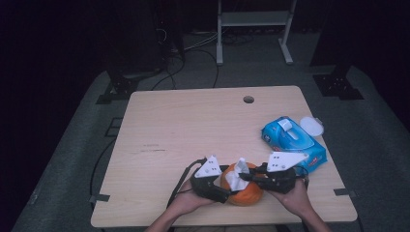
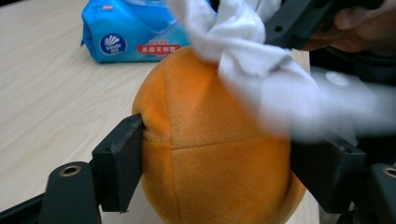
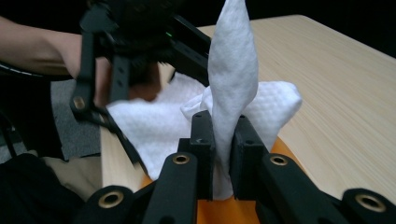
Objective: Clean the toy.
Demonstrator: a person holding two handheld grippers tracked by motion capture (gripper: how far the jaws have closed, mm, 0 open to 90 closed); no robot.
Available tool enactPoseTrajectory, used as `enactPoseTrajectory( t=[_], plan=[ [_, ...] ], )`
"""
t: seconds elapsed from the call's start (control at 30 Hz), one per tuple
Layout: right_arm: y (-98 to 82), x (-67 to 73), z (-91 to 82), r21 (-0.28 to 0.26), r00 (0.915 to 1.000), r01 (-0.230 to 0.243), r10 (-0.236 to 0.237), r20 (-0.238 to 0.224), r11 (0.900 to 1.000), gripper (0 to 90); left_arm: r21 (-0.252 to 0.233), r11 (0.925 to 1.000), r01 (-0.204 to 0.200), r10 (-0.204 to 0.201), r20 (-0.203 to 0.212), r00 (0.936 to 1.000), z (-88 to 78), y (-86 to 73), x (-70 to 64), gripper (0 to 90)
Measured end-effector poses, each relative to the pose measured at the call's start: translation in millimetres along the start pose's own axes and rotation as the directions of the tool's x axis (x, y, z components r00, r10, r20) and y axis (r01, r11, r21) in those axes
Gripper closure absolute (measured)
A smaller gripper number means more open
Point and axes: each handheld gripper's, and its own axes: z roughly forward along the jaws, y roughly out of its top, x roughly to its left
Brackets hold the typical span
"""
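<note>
While our left gripper (image 2: 215, 163) clamps the orange plush ball (image 2: 210, 149), our right gripper (image 3: 223, 135) pinches the white wipe (image 3: 233, 70). We should rub gently — holding the ball steady.

I see an orange plush ball (image 2: 210, 154) at the table's near edge — a white wipe (image 3: 231, 79) draped over its top, one end standing upright.

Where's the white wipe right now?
The white wipe is pinched in the right gripper and draped over the top of the orange plush ball, which the left gripper clamps at the table's near edge.
</note>
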Motion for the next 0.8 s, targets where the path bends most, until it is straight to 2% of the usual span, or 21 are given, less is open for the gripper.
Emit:
enactPoseTrajectory(
  t=[0.03, 0.1, 0.23, 0.27, 0.3, 0.33, 0.43, 0.5, 0.53, 0.57, 0.6, 0.63, 0.73, 0.77, 0.8],
  plan=[
    [0.0, 0.0, 0.0, 0.0, 1.0, 0.0, 0.0, 0.0, 1.0, 80.5, 0.0, 1.0, 0.0, 0.0, 0.0, 1.0, 0.0, 0.0, 0.0, 24.2],
    [5.6, 7.6, 7.2, 0.029, 0.999, 0.043, -0.044, 0.011, 0.999, 80.5, 0.007, 1.0, -0.004, 0.005, -0.009, 1.0, -2.2, -2.7, 0.6, 25.8],
    [1.9, -0.5, 2.4, 0.02, 0.9997, 0.013, -0.013, 0.018, 1.0, 80.6, 0.0, 1.0, 0.009, -0.009, -0.004, 1.0, -3.3, -6.5, 4.7, 27.6],
    [-1.4, -5.3, -2.7, 0.021, 0.9988, -0.002, 0.001, 0.049, 1.0, 80.7, -0.004, 0.9996, 0.027, -0.027, 0.003, 0.9996, -4.0, -8.1, 7.6, 27.6],
    [-1.4, -5.3, -2.7, 0.021, 0.9988, -0.002, 0.001, 0.049, 1.0, 80.7, -0.004, 0.9996, 0.027, -0.027, 0.003, 0.9996, -4.0, -8.1, 7.6, 27.4],
    [-5.7, -11.0, -8.5, 0.027, 0.9968, -0.016, 0.014, 0.079, 0.999, 80.7, -0.011, 0.9992, 0.038, -0.038, 0.004, 0.9993, -3.8, -8.7, 8.1, 27.1],
    [-10.0, -14.4, -12.7, 0.029, 0.9952, -0.043, 0.04, 0.09, 0.999, 80.7, -0.018, 0.9988, 0.046, -0.046, 0.011, 0.9989, -2.5, -8.1, 8.1, 24.1],
    [-10.0, -12.6, -12.3, 0.028, 0.9947, -0.036, 0.033, 0.097, 0.999, 80.6, -0.016, 0.9992, 0.038, -0.038, 0.007, 0.9993, -0.4, -5.1, 5.3, 22.4],
    [-5.1, -6.5, -8.0, 0.02, 0.9955, -0.025, 0.023, 0.092, 0.999, 80.6, -0.008, 0.9999, -0.008, 0.008, -0.003, 1.0, 0.6, -1.3, -0.8, 22.5],
    [-2.5, -2.7, -5.3, 0.009, 0.997, -0.024, 0.023, 0.074, 1.0, 80.6, -0.004, 0.9994, -0.036, 0.036, -0.007, 0.9993, 1.1, -0.2, -4.4, 22.8],
    [0.4, 1.2, -2.0, 0.005, 0.9978, -0.017, 0.016, 0.064, 1.0, 80.6, -0.004, 0.9994, -0.036, 0.036, -0.007, 0.9993, 1.1, -0.2, -4.4, 23.1],
    [2.5, 3.4, 0.4, 0.005, 0.9982, -0.006, 0.005, 0.06, 1.0, 80.7, 0.004, 0.998, -0.063, 0.064, -0.012, 0.9979, 1.2, 0.0, -7.9, 23.6],
    [6.0, 5.1, 3.0, 0.015, 0.9979, 0.012, -0.013, 0.063, 1.0, 80.7, 0.001, 0.9987, -0.051, 0.051, -0.003, 0.9987, -1.2, -2.3, -3.9, 25.8],
    [5.0, 3.0, 2.2, 0.013, 0.9982, 0.003, -0.004, 0.06, 1.0, 80.7, 0.002, 0.9991, -0.043, 0.043, 0.004, 0.9991, -2.2, -3.6, -1.8, 25.8],
    [0.4, -3.7, -0.9, 0.006, 0.9983, -0.03, 0.029, 0.051, 1.0, 80.6, 0.0, 0.9996, -0.027, 0.027, 0.007, 0.9996, -3.1, -5.7, 0.6, 25.8]
  ],
)
